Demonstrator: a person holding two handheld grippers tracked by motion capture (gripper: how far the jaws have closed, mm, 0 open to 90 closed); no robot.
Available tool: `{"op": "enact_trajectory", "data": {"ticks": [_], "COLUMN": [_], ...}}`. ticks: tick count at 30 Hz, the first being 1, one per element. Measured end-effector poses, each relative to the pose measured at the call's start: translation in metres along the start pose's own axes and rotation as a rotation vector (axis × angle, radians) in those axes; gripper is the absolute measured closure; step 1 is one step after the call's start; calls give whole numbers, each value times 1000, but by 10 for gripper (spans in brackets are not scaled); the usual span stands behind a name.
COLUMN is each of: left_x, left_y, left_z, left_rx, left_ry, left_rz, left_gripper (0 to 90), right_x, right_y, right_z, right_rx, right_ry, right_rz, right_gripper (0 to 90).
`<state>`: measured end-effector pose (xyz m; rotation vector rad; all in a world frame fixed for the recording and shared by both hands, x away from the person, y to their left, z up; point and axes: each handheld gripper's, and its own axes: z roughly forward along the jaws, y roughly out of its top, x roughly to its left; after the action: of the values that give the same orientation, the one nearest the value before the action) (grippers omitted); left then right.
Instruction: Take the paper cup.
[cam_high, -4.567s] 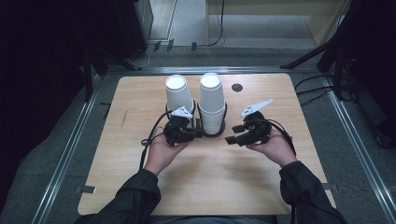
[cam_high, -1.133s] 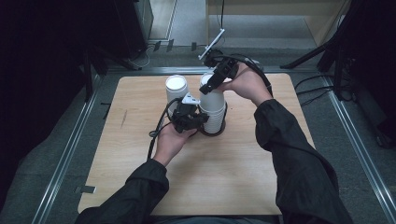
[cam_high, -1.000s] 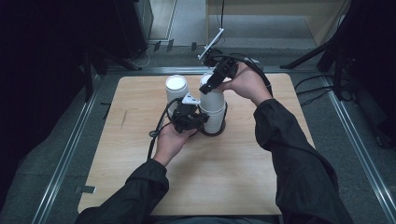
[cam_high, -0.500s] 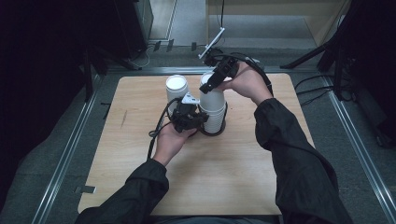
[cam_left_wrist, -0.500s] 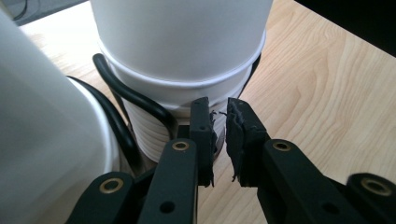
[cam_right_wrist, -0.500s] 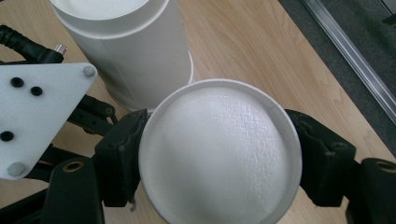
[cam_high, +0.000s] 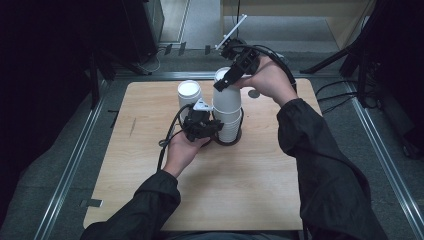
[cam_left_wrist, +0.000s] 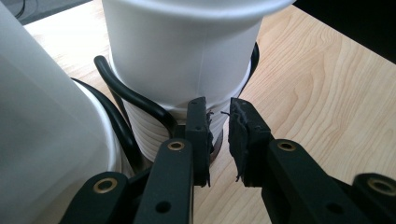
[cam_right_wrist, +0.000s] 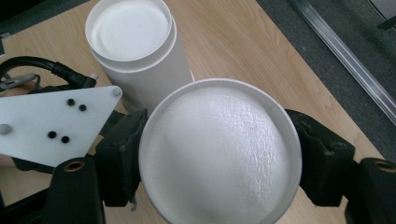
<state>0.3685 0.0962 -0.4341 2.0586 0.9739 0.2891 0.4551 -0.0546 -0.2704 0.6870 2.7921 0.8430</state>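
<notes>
Above the cup stack (cam_high: 229, 125), right gripper (cam_high: 231, 81) clamping the higher-lifted top cup (cam_high: 226, 97); left gripper (cam_high: 210, 127) jaws just parting, empty.

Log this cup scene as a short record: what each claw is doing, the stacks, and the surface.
right claw: shut on the top cup, at its sides
left claw: low at the stack, jaws a narrow gap apart and just been opening, nothing gripped
second stack: upside down, left of the first, untouched
cable: curls round the stack's base
table: light wood
</notes>
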Motion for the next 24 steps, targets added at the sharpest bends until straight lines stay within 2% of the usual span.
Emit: {"op": "enact_trajectory", "data": {"ticks": [3, 6, 7, 11, 12, 15, 19, 24], "left_x": [1, 0, -1, -2, -2, -2, -2, -2], "left_y": [0, 0, 1, 2, 2, 3, 3, 3], "left_z": [0, -1, -1, -2, -3, -6, -11, -17], "left_rx": [5, 6, 7, 8, 9, 4, -2, -6], "left_ry": [-15, -21, -31, -46, -62, -71, -95, -117], "left_rz": [0, 4, 3, 6, 0, 6, 7, 2], "left_gripper": [758, 753, 750, 734, 728, 709, 673, 595], "right_x": [0, -1, 0, 3, 4, 3, 8, 12], "right_y": [3, 4, 6, 7, 7, 7, 5, -5], "right_z": [-8, -16, -24, -35, -41, -55, -72, -91], "right_rx": [20, 8, -6, -11, -13, -27, -37, -53], "right_ry": [-6, -4, 3, -8, -20, -5, 5, -16], "right_rz": [-3, 13, 10, 1, -4, 7, -9, -16], "right_gripper": [271, 271, 271, 271, 271, 271, 271, 270]}}
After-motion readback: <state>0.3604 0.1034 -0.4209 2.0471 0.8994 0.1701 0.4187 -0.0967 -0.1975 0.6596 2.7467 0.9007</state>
